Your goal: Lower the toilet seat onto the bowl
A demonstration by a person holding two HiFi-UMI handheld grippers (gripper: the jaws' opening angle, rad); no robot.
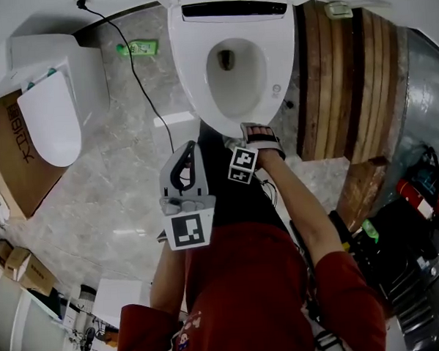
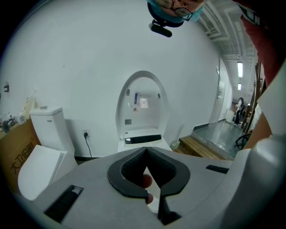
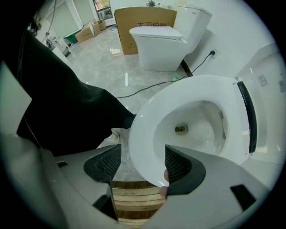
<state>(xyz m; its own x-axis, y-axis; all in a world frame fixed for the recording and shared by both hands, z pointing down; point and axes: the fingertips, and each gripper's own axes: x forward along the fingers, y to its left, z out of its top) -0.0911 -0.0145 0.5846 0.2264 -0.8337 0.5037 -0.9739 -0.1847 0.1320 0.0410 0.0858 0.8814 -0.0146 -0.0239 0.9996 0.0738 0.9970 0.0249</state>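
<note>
The white toilet [image 1: 232, 60] stands at the top centre, its lid [image 2: 143, 103] raised against the wall. The white seat ring [image 1: 200, 77] [image 3: 143, 129] lies low over the bowl, whose drain shows through the opening. My right gripper [image 1: 248, 130] [image 3: 140, 163] is at the seat's front edge. It is open, with one jaw inside the ring, one outside, and a gap on the outer side. My left gripper [image 1: 189, 149] [image 2: 146, 152] is held back from the toilet, pointing at it, shut on nothing.
A second toilet [image 1: 51, 106] [image 3: 165, 44] and a cardboard box [image 1: 9, 156] stand to the left. A black cable [image 1: 137, 73] runs across the marble floor. A wooden step [image 1: 347, 84] flanks the toilet's right. A green bottle [image 1: 138, 47] lies by the wall.
</note>
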